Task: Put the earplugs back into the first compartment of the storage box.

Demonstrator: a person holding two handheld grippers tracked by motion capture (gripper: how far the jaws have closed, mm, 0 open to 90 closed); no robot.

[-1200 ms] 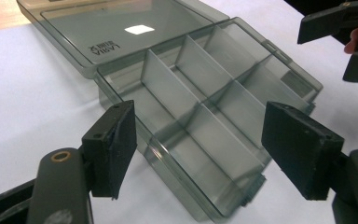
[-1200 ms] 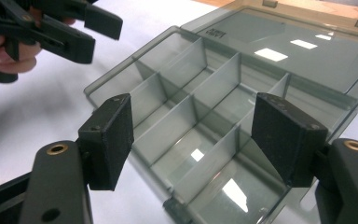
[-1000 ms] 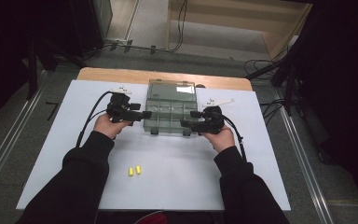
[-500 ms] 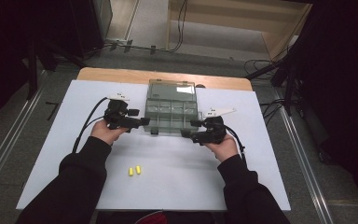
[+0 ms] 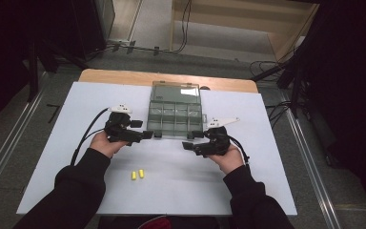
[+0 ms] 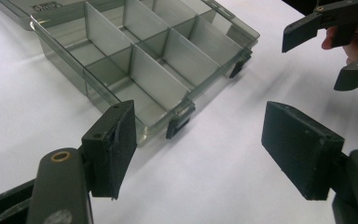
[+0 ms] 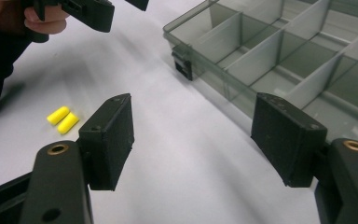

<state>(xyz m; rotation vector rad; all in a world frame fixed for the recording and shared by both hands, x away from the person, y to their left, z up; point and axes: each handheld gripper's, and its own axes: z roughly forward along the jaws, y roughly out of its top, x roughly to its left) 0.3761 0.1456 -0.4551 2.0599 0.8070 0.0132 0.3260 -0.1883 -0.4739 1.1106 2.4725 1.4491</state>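
Two hand-held grippers hover low over white surface (image 5: 276, 191), tips facing each other. Left hand-held gripper (image 5: 145, 135) spread wide, empty, just beside near-left corner of clear grey plastic compartment box (image 5: 175, 117). Right hand-held gripper (image 5: 187, 145) spread wide, empty, just in front of box's near edge. Box lid open, compartments bare. Pair of small yellow foam cylinders (image 5: 137, 174) lie side by side nearer person, between forearms, apart from both grippers.
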